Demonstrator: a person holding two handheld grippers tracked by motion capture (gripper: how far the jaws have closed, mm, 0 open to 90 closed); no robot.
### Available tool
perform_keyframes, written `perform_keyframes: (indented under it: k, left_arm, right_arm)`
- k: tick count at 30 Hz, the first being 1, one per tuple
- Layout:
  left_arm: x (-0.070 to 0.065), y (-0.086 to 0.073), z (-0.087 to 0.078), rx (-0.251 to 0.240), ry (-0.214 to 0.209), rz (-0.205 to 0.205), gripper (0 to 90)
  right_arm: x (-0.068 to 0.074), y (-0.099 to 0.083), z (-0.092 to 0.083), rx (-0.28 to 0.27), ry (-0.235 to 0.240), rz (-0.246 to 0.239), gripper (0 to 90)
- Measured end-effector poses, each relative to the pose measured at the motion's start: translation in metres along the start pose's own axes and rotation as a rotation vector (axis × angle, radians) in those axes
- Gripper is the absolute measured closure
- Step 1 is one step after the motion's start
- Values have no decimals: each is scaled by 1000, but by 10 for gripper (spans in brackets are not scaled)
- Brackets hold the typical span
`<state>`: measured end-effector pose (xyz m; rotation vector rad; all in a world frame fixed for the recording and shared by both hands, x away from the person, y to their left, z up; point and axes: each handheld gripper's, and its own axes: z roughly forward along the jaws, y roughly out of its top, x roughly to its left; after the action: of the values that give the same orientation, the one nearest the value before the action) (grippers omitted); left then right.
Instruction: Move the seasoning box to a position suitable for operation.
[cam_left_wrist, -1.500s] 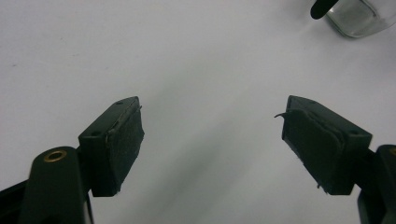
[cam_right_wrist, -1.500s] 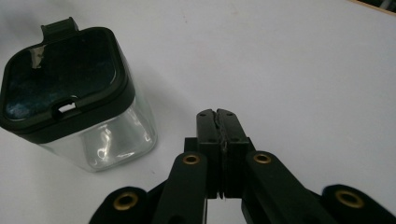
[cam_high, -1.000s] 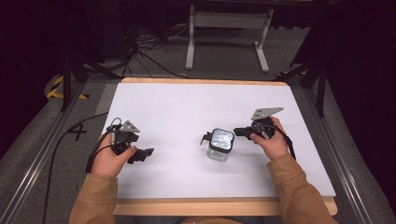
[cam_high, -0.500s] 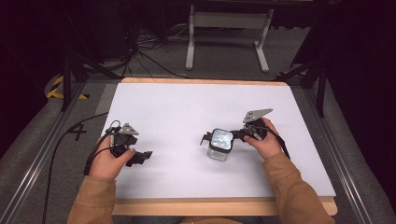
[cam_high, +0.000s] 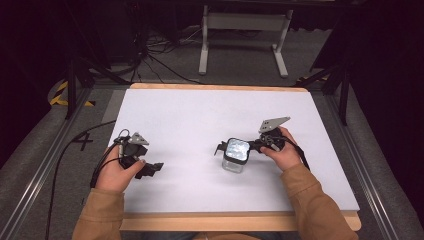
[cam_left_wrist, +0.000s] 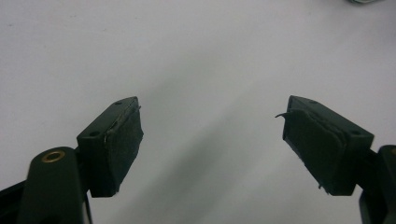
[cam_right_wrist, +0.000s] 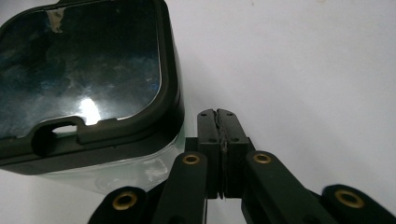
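Clear square plastic container with dark glossy lid (cam_high: 236, 154) stands upright mid-worktop (cam_high: 200, 115). Right tongs (cam_right_wrist: 218, 115) pressed together, empty, just beside container wall. Left tongs (cam_left_wrist: 210, 135) spread wide, empty, well apart. Container likely light, rigid, slick — grip opposite walls below lid rim.

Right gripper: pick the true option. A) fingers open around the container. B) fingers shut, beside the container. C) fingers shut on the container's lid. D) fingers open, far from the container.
B: the right gripper has its fingers pressed together, empty, beside the container.
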<state>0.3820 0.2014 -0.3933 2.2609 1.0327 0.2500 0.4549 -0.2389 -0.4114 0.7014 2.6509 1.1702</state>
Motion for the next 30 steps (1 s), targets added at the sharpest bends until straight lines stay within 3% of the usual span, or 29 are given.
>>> perform_keyframes:
  k: [13,26,30]
  left_arm:
    - [-4,20,12,5,-34,51,200]
    - [-13,46,30,-8,-85,121,197]
    - [-15,50,34,-23,-106,116,193]
  right_arm:
    - [17,-6,-5,38,25,-17,900]
    - [52,-11,-4,99,44,-71,900]
    - [60,-11,-4,106,52,-78,900]
